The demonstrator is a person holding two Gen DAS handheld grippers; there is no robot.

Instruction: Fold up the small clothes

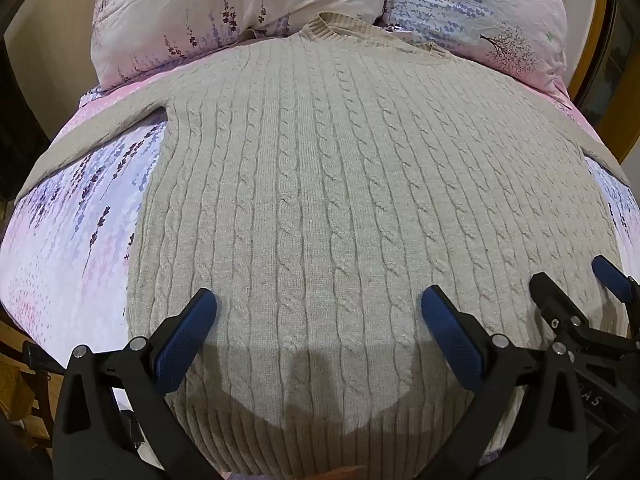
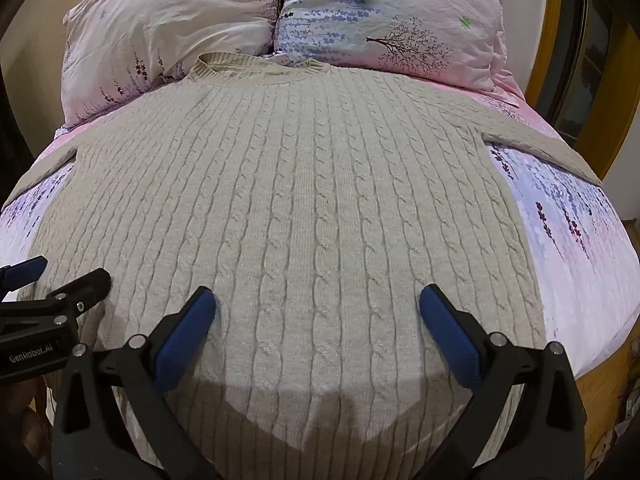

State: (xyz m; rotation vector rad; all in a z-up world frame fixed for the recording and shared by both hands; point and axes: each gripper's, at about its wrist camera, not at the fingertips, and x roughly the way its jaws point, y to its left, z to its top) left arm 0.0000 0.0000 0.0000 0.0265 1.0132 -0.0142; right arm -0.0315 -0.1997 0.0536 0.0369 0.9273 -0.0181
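A beige cable-knit sweater (image 1: 320, 184) lies flat on the bed, collar at the far end by the pillows, hem nearest me, sleeves spread out to both sides. It also shows in the right wrist view (image 2: 304, 200). My left gripper (image 1: 318, 304) is open and empty, hovering over the lower part of the sweater. My right gripper (image 2: 318, 302) is open and empty too, over the lower part of the sweater to the right of the left one. The right gripper shows at the right edge of the left wrist view (image 1: 576, 284). The left gripper shows at the left edge of the right wrist view (image 2: 60, 276).
The bed sheet (image 1: 80, 232) is pink and lilac with a lavender print. Two matching pillows (image 2: 168, 28) (image 2: 392, 16) lie at the head of the bed. A wooden frame (image 2: 552, 40) stands at the right. The bed's near edge is under the grippers.
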